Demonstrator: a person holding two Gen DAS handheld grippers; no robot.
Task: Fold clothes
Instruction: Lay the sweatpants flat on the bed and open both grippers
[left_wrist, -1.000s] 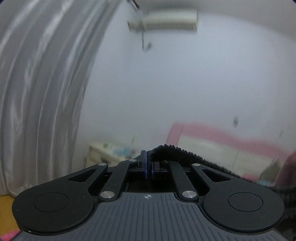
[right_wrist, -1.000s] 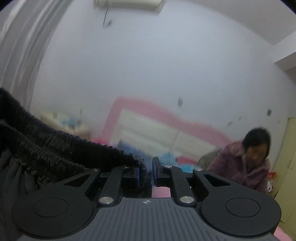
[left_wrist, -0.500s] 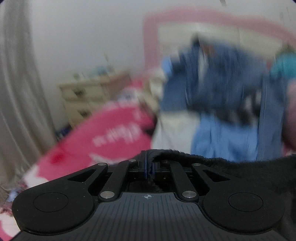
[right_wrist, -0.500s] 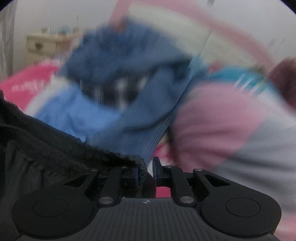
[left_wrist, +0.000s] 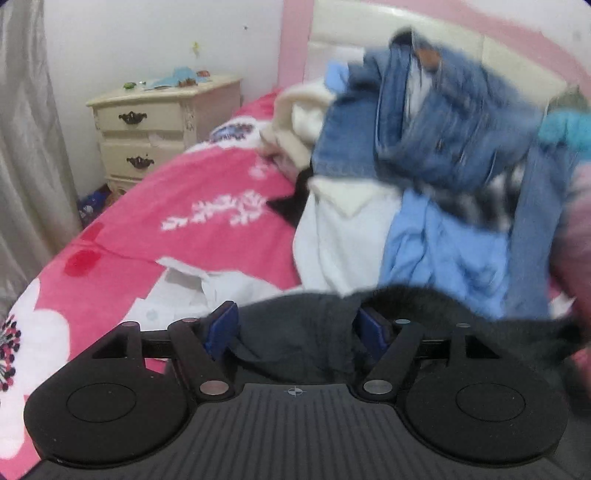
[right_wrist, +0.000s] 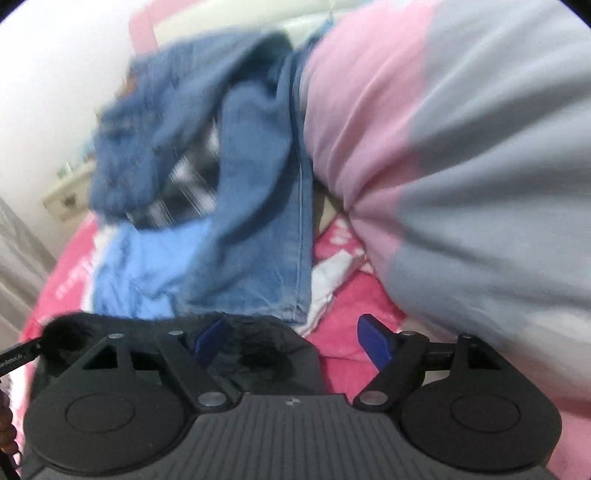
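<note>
A black garment with an elastic waistband (left_wrist: 424, 314) lies slack across my left gripper (left_wrist: 299, 325), whose jaws stand wide open with the cloth loose between them. In the right wrist view the same black garment (right_wrist: 258, 343) sits over the left finger of my right gripper (right_wrist: 291, 336), also wide open. Both grippers are low over a pink floral bedspread (left_wrist: 184, 206).
A pile of clothes lies just ahead: blue jeans (left_wrist: 443, 122), a light blue shirt (left_wrist: 443, 251), white items (left_wrist: 332, 240). A pink and grey quilt (right_wrist: 461, 147) bulges at the right. A cream nightstand (left_wrist: 159, 122) and curtain (left_wrist: 26, 147) stand at the left.
Both grippers swung down from facing the wall to the bed and opened, letting go of the black garment's waistband, which now lies loose over the fingers.
</note>
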